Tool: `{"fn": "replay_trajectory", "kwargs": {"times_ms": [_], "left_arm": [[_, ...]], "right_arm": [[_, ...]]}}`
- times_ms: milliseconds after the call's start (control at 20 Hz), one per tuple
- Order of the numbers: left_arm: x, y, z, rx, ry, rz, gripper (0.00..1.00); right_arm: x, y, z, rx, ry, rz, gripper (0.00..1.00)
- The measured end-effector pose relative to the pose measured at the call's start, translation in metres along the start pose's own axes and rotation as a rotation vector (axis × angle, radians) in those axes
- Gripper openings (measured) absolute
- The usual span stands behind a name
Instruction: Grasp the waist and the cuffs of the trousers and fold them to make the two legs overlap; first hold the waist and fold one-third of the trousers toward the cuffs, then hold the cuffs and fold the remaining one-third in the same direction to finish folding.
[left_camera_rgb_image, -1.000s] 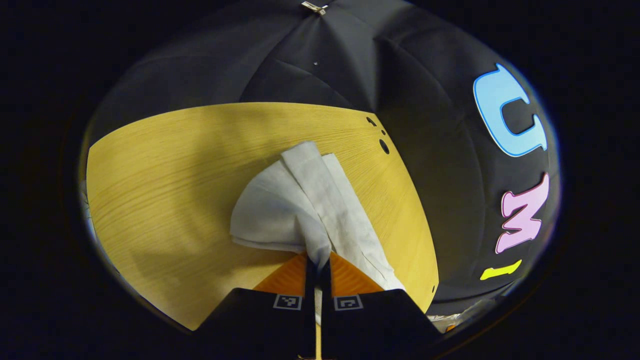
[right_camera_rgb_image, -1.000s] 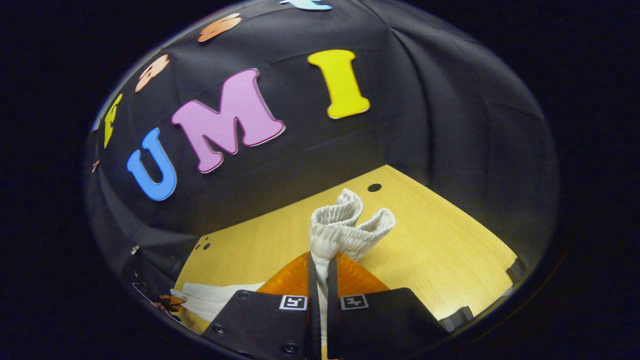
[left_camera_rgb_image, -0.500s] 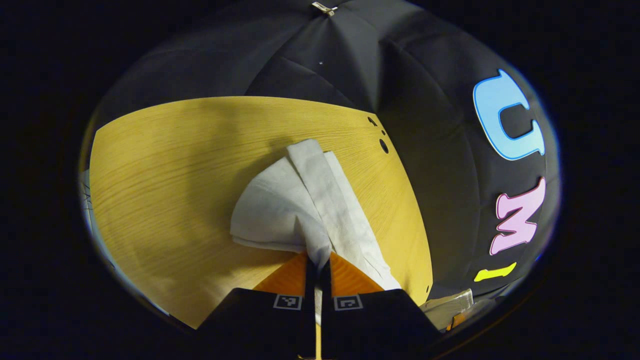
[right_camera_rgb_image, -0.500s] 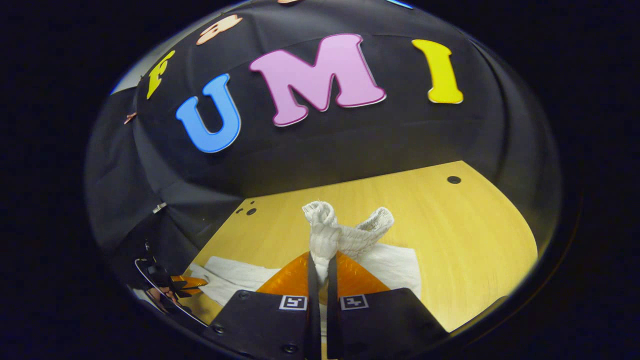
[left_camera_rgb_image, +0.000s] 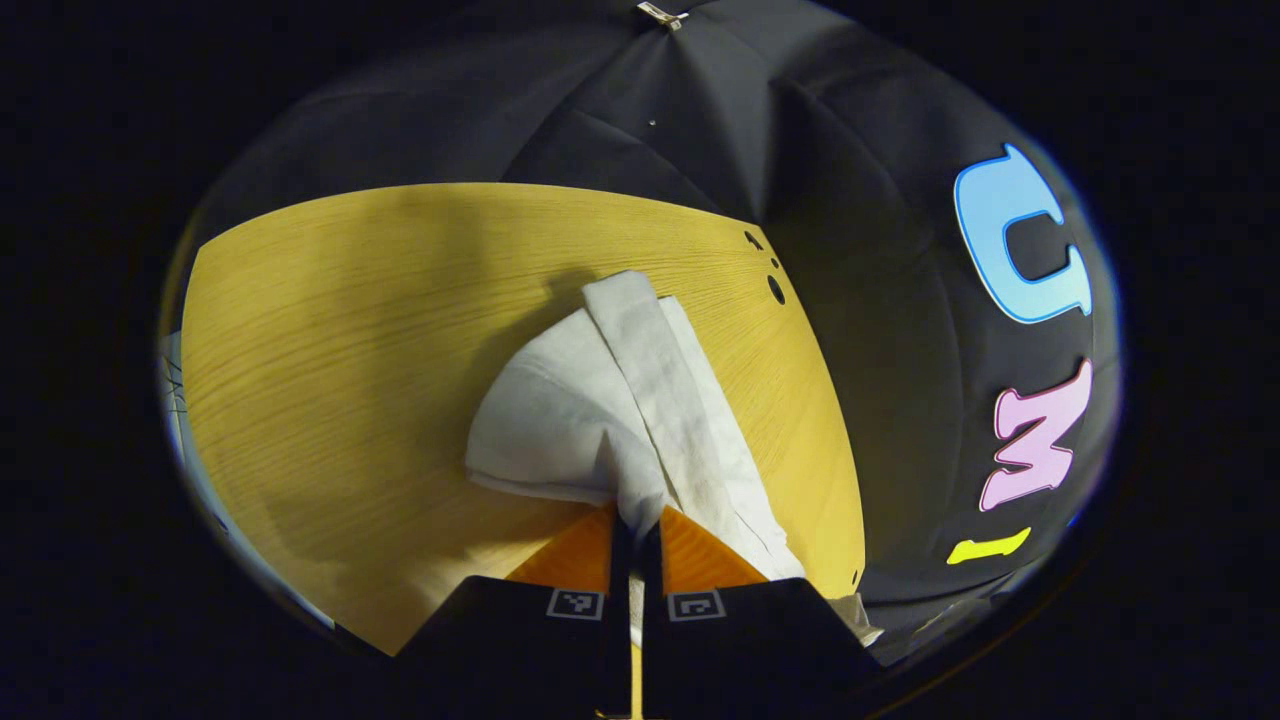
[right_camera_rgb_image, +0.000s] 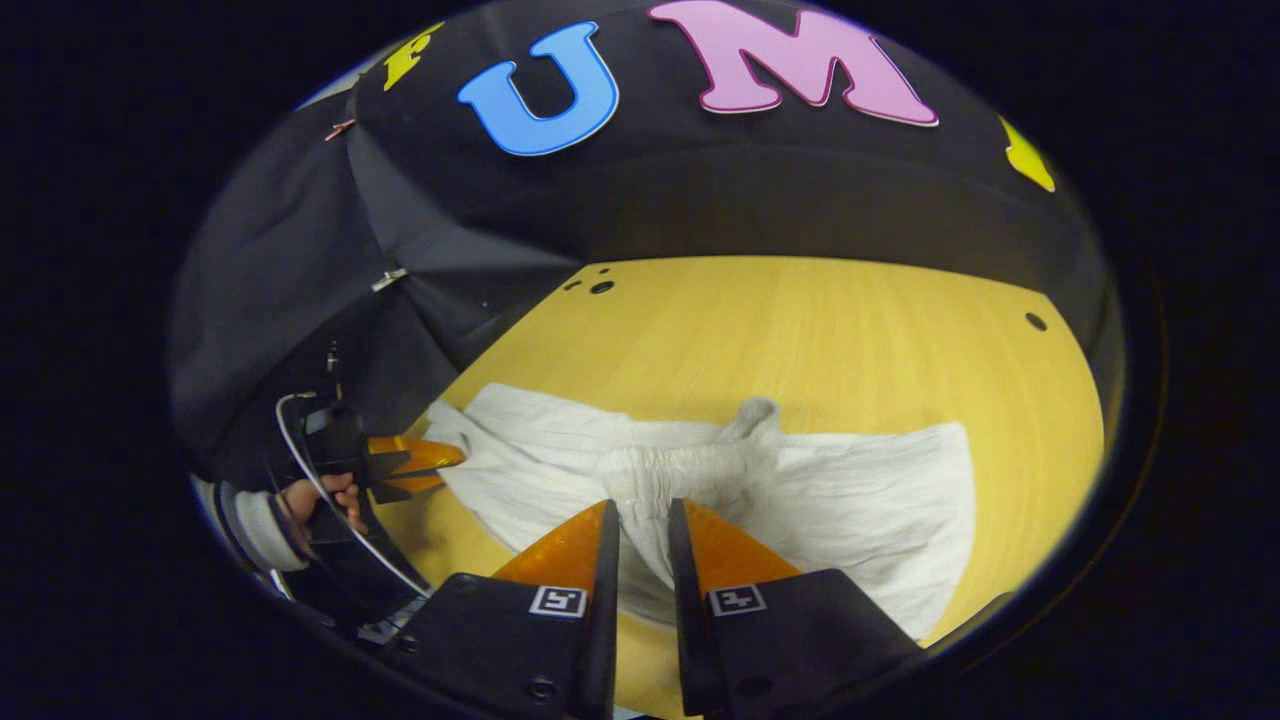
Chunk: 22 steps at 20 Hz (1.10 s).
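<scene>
Left gripper (left_camera_rgb_image: 634, 528) jaws clamp trousers (right_camera_rgb_image: 860, 500) cuffs; right gripper (right_camera_rgb_image: 643, 520) jaws parted; no readable labels.

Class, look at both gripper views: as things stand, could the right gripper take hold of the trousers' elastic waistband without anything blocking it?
Probably yes. The right gripper has its jaws slightly apart just over the waistband, which lies bunched on the table. Nothing sits between them; the left gripper holds the trousers off at the far end.
</scene>
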<state>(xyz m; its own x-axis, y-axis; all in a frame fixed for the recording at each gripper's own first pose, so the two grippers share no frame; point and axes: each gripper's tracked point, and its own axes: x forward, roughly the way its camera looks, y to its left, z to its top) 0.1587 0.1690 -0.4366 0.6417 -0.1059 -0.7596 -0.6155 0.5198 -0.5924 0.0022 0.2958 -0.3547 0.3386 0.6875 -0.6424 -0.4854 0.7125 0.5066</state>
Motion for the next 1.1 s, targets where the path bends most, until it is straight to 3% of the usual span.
{"fn": "replay_trajectory", "kwargs": {"times_ms": [50, 100, 150, 200, 750, 1050, 1100], "left_arm": [[0.000, 0.000, 0.000, -0.001, 0.000, -0.002, 0.09], [-0.001, -0.001, 0.000, -0.005, 0.001, -0.005, 0.09], [0.000, -0.001, 0.001, -0.007, 0.002, -0.003, 0.09], [-0.001, -0.002, 0.002, -0.008, 0.000, -0.007, 0.09], [-0.026, -0.049, 0.012, -0.008, -0.092, -0.128, 0.09], [-0.048, -0.125, 0.001, 0.154, -0.133, -0.224, 0.09], [-0.052, -0.140, -0.005, 0.189, -0.134, -0.246, 0.12]], "right_arm": [[-0.005, 0.013, 0.004, 0.039, -0.021, 0.048, 0.40], [-0.006, 0.019, 0.008, 0.072, -0.041, 0.079, 0.23], [-0.010, 0.022, 0.009, 0.090, -0.050, 0.084, 0.24], [-0.013, 0.017, 0.009, 0.095, -0.053, 0.074, 0.36], [-0.100, -0.100, -0.028, 0.260, -0.098, -0.164, 0.37], [-0.150, -0.163, -0.030, 0.352, -0.174, -0.275, 0.37], [-0.155, -0.172, -0.029, 0.365, -0.185, -0.288, 0.37]]}}
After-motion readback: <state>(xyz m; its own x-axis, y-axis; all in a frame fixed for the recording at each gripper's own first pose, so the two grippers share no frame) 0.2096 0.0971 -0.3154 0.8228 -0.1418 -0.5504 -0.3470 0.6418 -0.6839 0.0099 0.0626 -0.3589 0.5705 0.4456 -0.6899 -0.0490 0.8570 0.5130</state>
